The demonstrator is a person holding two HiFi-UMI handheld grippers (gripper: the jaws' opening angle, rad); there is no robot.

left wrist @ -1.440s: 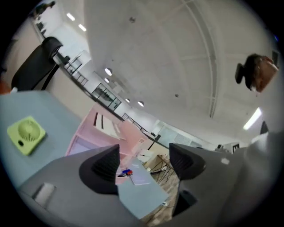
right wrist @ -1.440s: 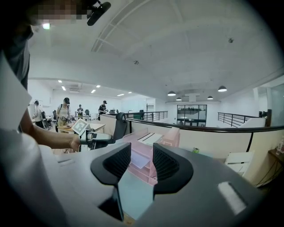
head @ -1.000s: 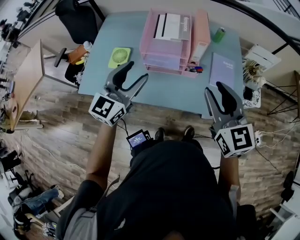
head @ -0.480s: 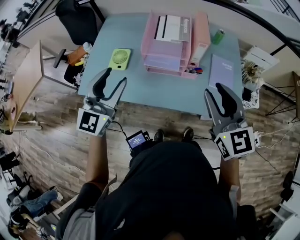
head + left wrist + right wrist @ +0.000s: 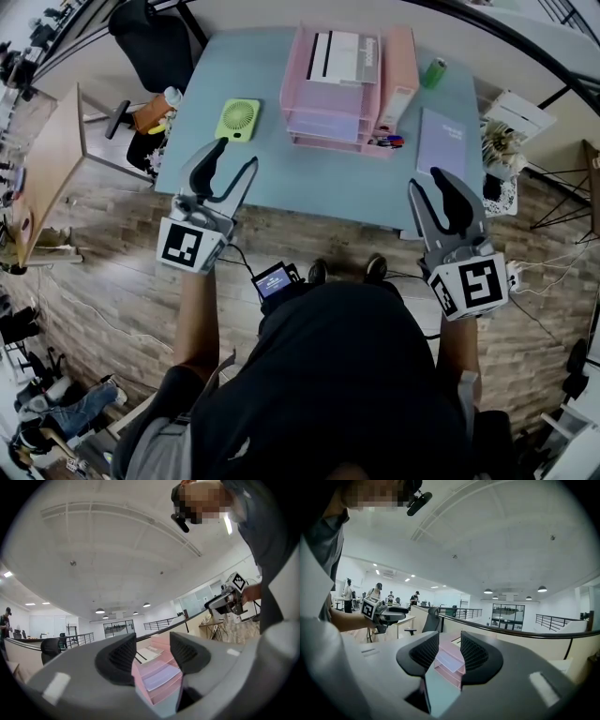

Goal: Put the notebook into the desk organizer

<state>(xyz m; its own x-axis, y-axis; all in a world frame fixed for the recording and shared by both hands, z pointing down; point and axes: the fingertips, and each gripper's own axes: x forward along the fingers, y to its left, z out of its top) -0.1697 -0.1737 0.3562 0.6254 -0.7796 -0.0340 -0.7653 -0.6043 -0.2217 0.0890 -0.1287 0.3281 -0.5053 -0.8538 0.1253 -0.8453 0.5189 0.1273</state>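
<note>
Notebook [image 5: 442,141]: lavender cover, closed, lying flat on the right part of the pale blue table [image 5: 309,183], near its right edge. It shows in the head view only.

Desk organizer [image 5: 333,89]: pink, with stacked trays and white sheets on the top tier, at 10 o'clock from the notebook and apart from it. Pens [image 5: 389,141] lie at its front right corner. The left gripper view shows its tiers from the side [image 5: 157,677]; the right gripper view shows a narrow slice of them [image 5: 449,663].

Green bottle [image 5: 434,72]: at 12 o'clock from the notebook, at the back of the table.

Green fan [image 5: 238,119]: flat on the table at 9 o'clock from the organizer; head view only.

Right gripper [image 5: 433,187]: at 6 o'clock from the notebook, over the table's near edge. Its own view [image 5: 449,651] shows the jaws a narrow gap apart with nothing gripped. The left gripper view shows it from outside [image 5: 225,599].

Left gripper [image 5: 234,157]: at 6 o'clock from the fan, over the table's left front corner. Its own view [image 5: 152,656] shows the jaws moderately wide and empty. The right gripper view shows it side-on [image 5: 389,613].

Office chair [image 5: 155,37]: black, beyond the table's far left corner.
</note>
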